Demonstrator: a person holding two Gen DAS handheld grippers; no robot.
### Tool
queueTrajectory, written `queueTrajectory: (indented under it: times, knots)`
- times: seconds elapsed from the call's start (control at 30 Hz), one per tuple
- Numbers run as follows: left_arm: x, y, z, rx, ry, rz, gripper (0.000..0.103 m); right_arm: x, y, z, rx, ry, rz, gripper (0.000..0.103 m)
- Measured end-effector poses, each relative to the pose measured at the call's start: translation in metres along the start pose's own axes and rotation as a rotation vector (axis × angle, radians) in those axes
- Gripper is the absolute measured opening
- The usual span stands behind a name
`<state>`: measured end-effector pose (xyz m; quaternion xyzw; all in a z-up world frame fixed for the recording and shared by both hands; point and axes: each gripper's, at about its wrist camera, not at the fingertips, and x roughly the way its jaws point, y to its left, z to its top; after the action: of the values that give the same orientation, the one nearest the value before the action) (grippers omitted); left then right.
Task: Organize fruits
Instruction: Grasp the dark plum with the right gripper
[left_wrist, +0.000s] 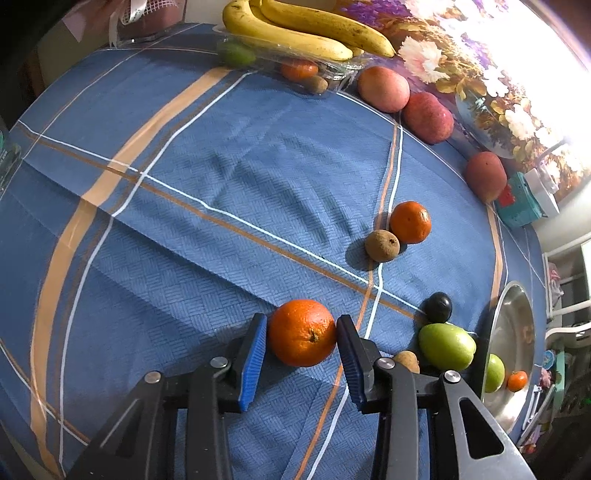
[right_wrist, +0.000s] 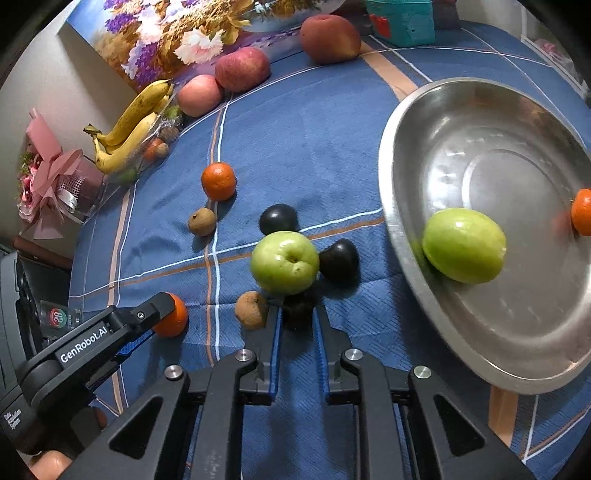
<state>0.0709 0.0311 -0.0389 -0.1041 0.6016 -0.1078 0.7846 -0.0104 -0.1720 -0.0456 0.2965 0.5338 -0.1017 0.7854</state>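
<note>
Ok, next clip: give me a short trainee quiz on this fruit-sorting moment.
1. True or false: the metal bowl is empty.
2. The left gripper is closed on: A a lemon, B a large orange, C a pineapple.
3. Short answer: what sits between the pads of the right gripper?

Key:
1. False: a green fruit and a mandarin lie in it.
2. B.
3. A dark plum.

Looks like a home dining spot: table under a blue plaid tablecloth (left_wrist: 184, 184), floral painting (right_wrist: 177, 33) leaning on the wall, pink ribbon-wrapped bouquet (right_wrist: 51, 177), bananas (left_wrist: 306, 29), apples and a steel bowl (right_wrist: 480, 236) of fruit.
</note>
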Motion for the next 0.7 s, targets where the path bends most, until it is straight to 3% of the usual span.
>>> queueTrajectory:
  times: [0.47, 0.6, 0.7]
  knots:
    - [0.001, 0.005, 0.001, -0.033, 0.002, -0.010, 0.041, -0.011, -0.012, 0.002, 0.037, -0.018, -0.038, 0.017]
    - [0.001, 0.005, 0.002, -0.032, 0.002, -0.011, 0.041, -0.014, -0.010, 0.004, 0.033, -0.026, -0.021, 0.027]
    - [0.001, 0.005, 0.002, -0.031, 0.002, -0.010, 0.041, -0.006, -0.007, 0.004, 0.029, -0.010, -0.018, 0.029]
